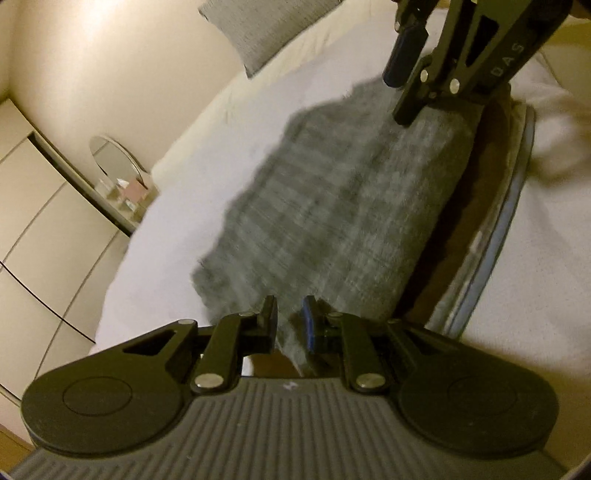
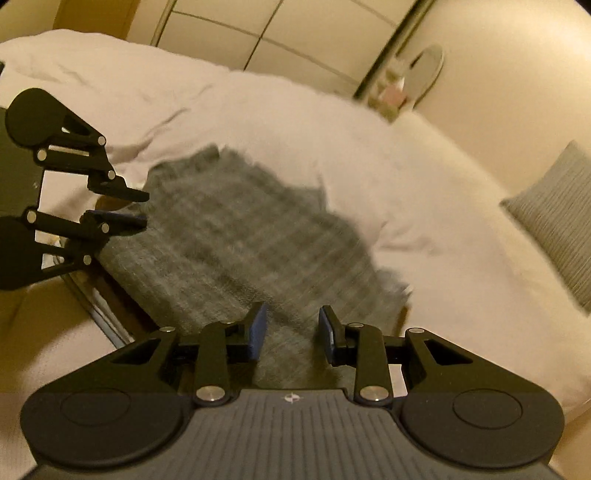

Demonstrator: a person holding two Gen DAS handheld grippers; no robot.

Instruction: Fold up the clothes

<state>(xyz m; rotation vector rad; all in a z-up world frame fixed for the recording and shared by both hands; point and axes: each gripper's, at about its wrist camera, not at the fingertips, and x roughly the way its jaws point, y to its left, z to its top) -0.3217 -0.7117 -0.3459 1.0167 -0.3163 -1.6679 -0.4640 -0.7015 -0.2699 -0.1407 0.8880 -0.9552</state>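
A grey knitted garment lies spread on the white bed, blurred with motion. My left gripper is at one near corner, its jaws a narrow gap apart with the cloth's edge running between them. My right gripper hovers at the other near corner, jaws wide apart over the knit, gripping nothing. The garment's near edge rests on a brown layer and a pale blue-edged item.
A grey striped pillow leans at the head of the bed. Beyond the bed's far side stand a round mirror, small items on a shelf and cream wardrobe doors.
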